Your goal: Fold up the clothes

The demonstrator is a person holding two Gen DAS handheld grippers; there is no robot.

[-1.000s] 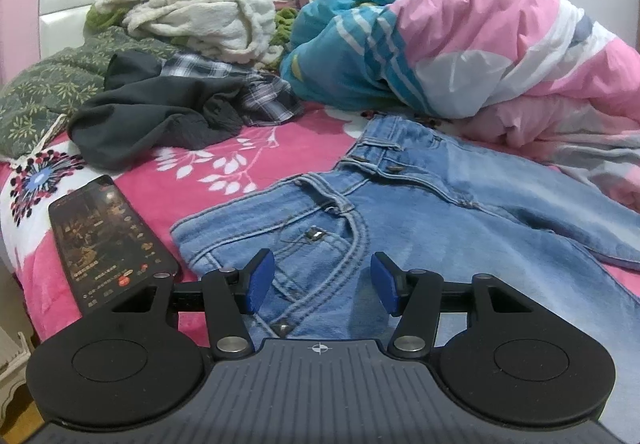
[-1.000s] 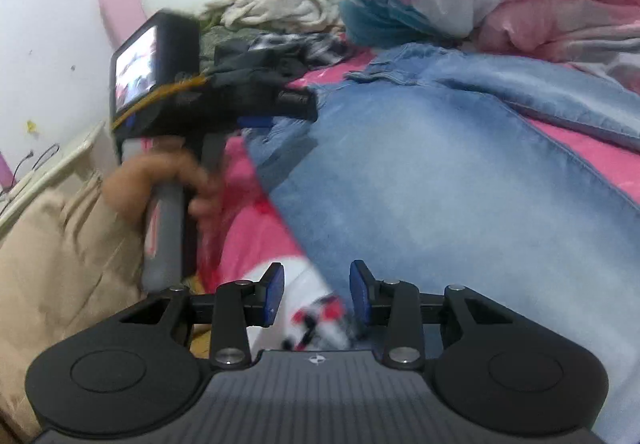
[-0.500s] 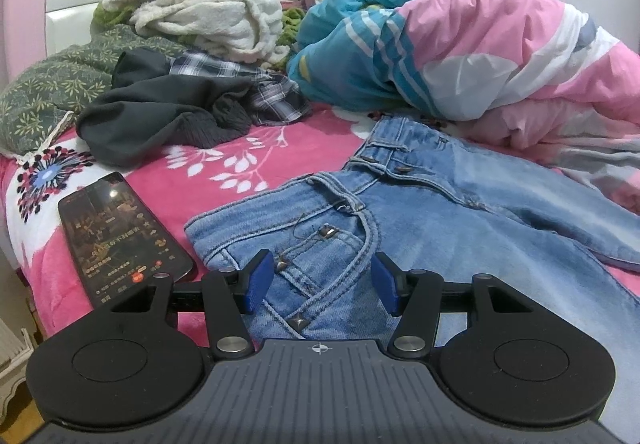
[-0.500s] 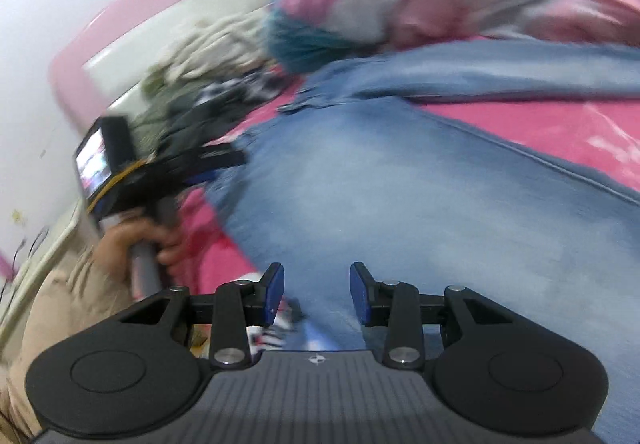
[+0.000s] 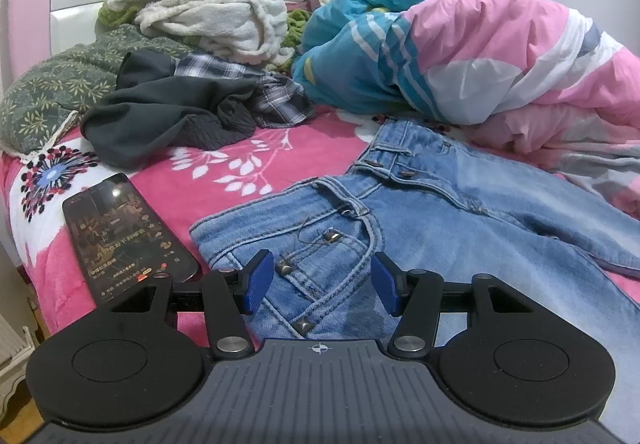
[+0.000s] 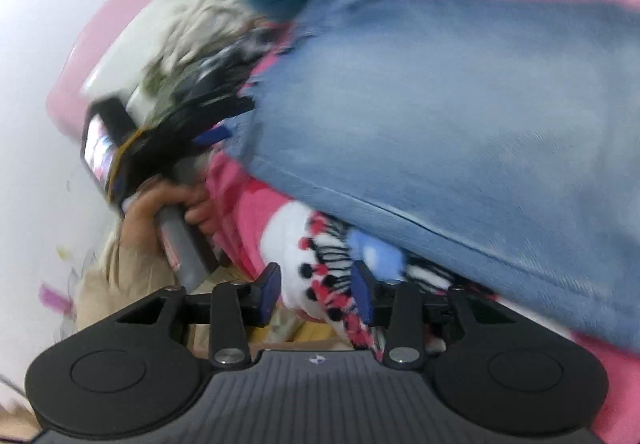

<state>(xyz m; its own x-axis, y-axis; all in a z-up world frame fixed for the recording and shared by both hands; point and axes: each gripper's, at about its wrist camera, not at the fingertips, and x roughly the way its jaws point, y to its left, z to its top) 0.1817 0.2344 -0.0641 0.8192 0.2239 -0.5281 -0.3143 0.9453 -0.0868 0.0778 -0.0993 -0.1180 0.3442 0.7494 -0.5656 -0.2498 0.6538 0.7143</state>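
On the pink floral bedspread the faded blue denim jeans lie flat, left gripper half-open and empty over the waistband pocket, right gripper narrower, empty beside the leg hem: best pinch both layers squarely before lifting.

No text can be read. The phone, at lower left of the left wrist view on the bed's pink blanket, shows a lit screen with small lines of characters, too fine to make out.
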